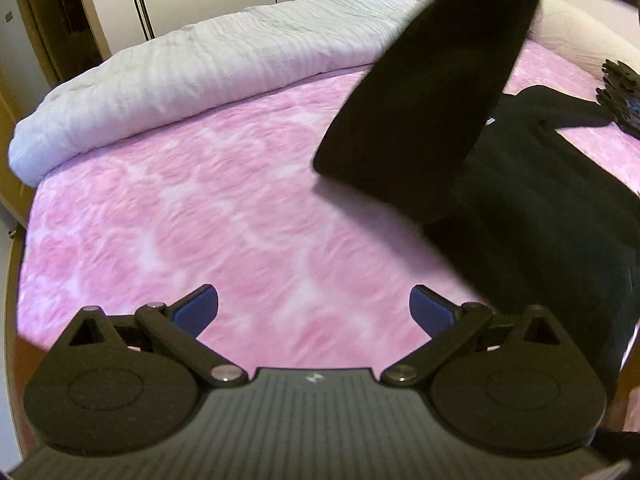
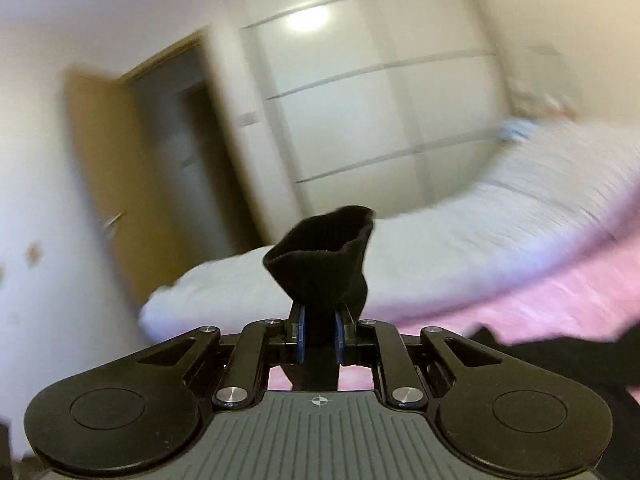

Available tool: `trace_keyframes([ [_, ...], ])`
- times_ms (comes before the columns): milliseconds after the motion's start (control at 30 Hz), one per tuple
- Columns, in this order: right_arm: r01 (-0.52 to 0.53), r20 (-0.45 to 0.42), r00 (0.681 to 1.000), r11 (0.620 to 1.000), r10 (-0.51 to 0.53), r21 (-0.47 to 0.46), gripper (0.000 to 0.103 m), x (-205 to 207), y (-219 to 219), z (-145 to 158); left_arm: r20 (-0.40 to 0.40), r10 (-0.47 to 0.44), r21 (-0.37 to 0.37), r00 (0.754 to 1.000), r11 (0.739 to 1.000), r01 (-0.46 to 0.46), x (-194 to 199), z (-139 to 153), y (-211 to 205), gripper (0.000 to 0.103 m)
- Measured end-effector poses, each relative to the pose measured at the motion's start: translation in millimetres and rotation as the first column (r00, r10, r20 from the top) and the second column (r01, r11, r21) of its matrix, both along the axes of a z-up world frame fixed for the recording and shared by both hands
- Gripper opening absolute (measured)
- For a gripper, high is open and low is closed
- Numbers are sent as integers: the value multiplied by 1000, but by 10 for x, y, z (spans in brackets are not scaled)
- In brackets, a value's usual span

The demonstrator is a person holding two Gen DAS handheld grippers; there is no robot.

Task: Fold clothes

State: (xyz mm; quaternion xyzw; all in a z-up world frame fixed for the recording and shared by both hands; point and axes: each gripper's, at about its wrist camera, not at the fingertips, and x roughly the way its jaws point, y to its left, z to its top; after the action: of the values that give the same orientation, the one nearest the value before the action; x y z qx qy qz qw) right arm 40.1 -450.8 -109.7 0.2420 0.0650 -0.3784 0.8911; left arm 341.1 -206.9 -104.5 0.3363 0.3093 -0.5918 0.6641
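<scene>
I observed the left gripper (image 1: pixel 314 310) held above the pink bed sheet (image 1: pixel 180 220) with its blue-padded fingers (image 1: pixel 198 310) spread wide apart and nothing between them. My left wrist view showed the black garment (image 1: pixel 540 216) lying on the sheet toward the bed's right edge, its body flat on the mattress. One black sleeve (image 1: pixel 436 92) rose from the garment and ran upward, clear of the sheet, toward the top right of that view; its lower end hung over the sheet beside the garment's body. A rolled white quilt (image 1: pixel 192 84) lay along the far edge of the bed. A second dark item (image 1: pixel 622 92) rested at the right edge of the bed, too small and cut off for me to identify.

My right wrist view showed the right gripper (image 2: pixel 319 336) clenched on the sleeve's ribbed cuff (image 2: pixel 320 256), the cuff standing up open-mouthed above the closed fingertips. That view was motion-blurred. Behind the cuff I noted the white quilt (image 2: pixel 480 240), the pink sheet (image 2: pixel 560 292) at right, a strip of the black garment (image 2: pixel 560 352) low at right, a white wardrobe (image 2: pixel 360 100) and a wooden door (image 2: pixel 112 152) standing open.
</scene>
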Motion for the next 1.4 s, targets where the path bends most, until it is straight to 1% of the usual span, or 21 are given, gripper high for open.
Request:
trace_keyframes([
  [67,70,12,997,993,-71,94,13,-530,-493,-321,-5,9,19,1000,1000,-9,-286,-67,-270,100],
  [133,138,1,990,971,-141,193,13,-1025,-934,-684,-2,9,43,1000,999,-9,-579,-157,-518,100],
  [233,219,-51,975,909,-215,355,13,-1694,-1392,-1290,12,-1,78,1000,997,1,-933,-296,-829,100],
  [267,225,-75,974,888,-214,400,13,-1816,-1494,-1480,19,-8,87,1000,996,6,-1022,-343,-919,100],
  [367,212,-124,977,861,-174,462,13,-1998,-1614,-1792,36,-26,115,999,993,22,-1210,-486,-1162,100],
  [400,209,-126,978,852,-169,479,13,-2006,-1665,-1848,41,-34,124,999,992,29,-1241,-537,-1227,100],
  [500,209,-132,978,835,-164,510,13,-2075,-1564,-1960,62,-72,145,995,987,63,-1310,-693,-1394,100],
  [567,208,-146,977,828,-153,521,13,-2076,-1548,-1979,80,-115,154,990,983,101,-1365,-803,-1494,100],
  [667,215,-167,975,815,-147,539,13,-2100,-1449,-1930,76,-150,143,986,980,138,-1372,-928,-1622,100],
  [700,219,-173,974,809,-147,546,13,-2109,-1398,-1902,69,-148,137,987,981,138,-1350,-967,-1661,100],
  [833,241,-192,969,783,-158,573,13,-2160,-1347,-2001,72,-121,149,990,983,109,-1236,-1231,-1742,98],
  [967,247,-163,969,769,-186,590,13,-2184,-1245,-1991,69,-97,144,993,986,87,-1211,-1487,-1716,95],
  [1000,247,-158,969,768,-190,591,13,-2176,-1217,-1969,77,-85,132,993,988,74,-1212,-1529,-1706,90],
  [1033,246,-155,969,769,-191,591,13,-2158,-1190,-1940,85,-72,120,994,991,61,-1213,-1570,-1697,76],
  [1133,237,-150,971,781,-184,578,13,-2090,-1148,-1840,75,47,31,996,998,-50,-1104,-1519,-1639,47],
  [1167,233,-147,973,785,-180,574,13,-2068,-1142,-1806,71,88,-1,994,996,-88,-1068,-1479,-1601,41],
  [1200,229,-146,973,788,-178,571,13,-2049,-1133,-1777,87,117,-11,989,993,-117,-1049,-1473,-1571,30],
  [1233,227,-144,974,791,-176,568,13,-2029,-1122,-1750,111,141,-12,984,990,-141,-1034,-1483,-1545,16],
  [1267,218,-150,976,792,-161,570,13,-1999,-1111,-1756,134,166,-14,977,986,-165,-1019,-1493,-1519,9],
  [1367,188,-174,979,791,-105,582,13,-1898,-1078,-1806,126,221,26,967,974,-226,-901,-1593,-1498,9],
  [1400,190,-184,978,794,-100,577,13,-1893,-1063,-1811,124,223,31,967,973,-228,-887,-1604,-1500,9],
])
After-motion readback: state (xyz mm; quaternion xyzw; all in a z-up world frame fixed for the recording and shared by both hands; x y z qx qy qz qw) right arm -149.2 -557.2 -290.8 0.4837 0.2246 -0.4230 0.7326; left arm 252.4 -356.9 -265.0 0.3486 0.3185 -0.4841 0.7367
